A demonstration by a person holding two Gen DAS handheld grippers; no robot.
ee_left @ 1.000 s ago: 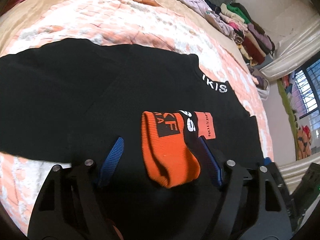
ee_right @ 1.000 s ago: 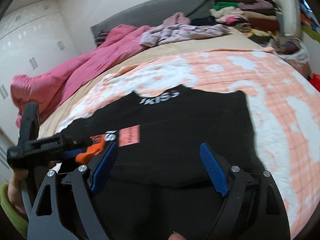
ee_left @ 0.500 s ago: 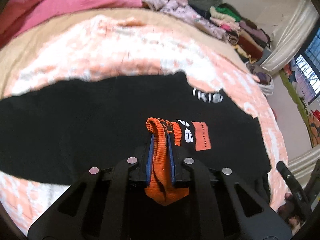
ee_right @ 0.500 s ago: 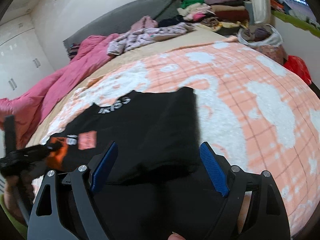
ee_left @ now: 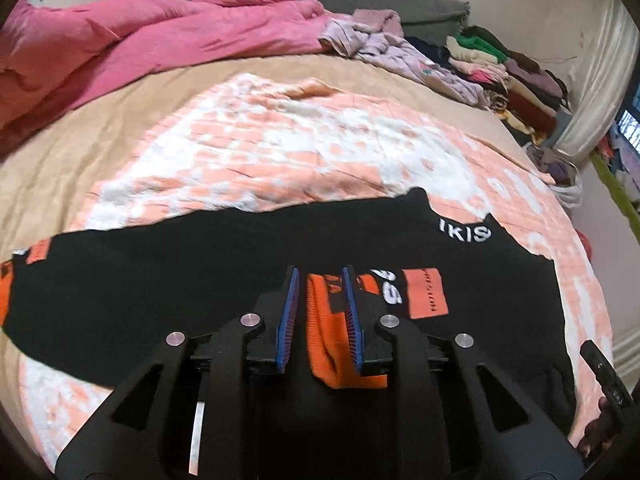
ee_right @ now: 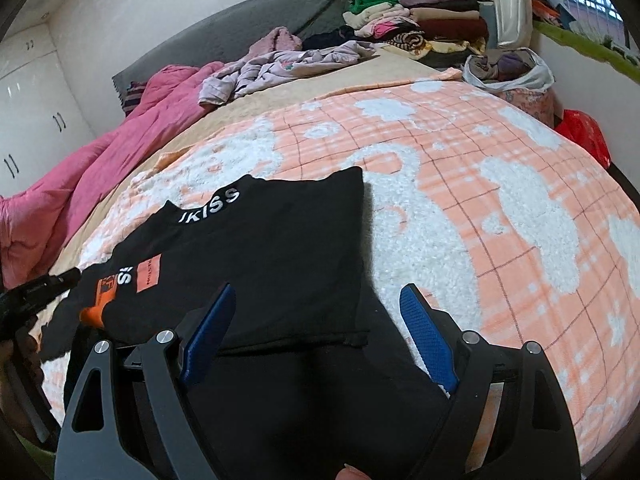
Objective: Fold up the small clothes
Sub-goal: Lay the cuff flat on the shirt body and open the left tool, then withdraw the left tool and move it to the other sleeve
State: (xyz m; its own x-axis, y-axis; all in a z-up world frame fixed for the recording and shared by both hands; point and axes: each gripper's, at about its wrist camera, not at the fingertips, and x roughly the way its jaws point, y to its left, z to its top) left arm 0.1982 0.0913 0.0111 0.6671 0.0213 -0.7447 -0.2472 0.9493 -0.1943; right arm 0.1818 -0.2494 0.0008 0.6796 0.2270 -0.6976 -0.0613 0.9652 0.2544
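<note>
A black sweatshirt [ee_left: 168,280] with white "IKISS" lettering lies flat on the bed; it also shows in the right wrist view [ee_right: 272,248]. Its orange ribbed cuff [ee_left: 326,344] lies folded onto the body. My left gripper [ee_left: 320,280] has its jaws partly open around the cuff, with a gap beside the left pad. My right gripper [ee_right: 316,292] is open and empty over the sweatshirt's lower right corner. The left gripper's tip [ee_right: 60,280] shows at the left edge of the right wrist view.
The sweatshirt rests on an orange and white fleece blanket [ee_right: 500,200]. A pink quilt [ee_left: 140,40] lies at the back left. Loose lilac clothes [ee_right: 288,64] and a stack of folded clothes [ee_right: 420,24] sit at the back. A filled white bag [ee_right: 512,72] stands beside the bed.
My left gripper closed on the orange cuff, then loosened to a partly open stance around it. The right gripper stayed open and shifted right toward the garment's edge.
</note>
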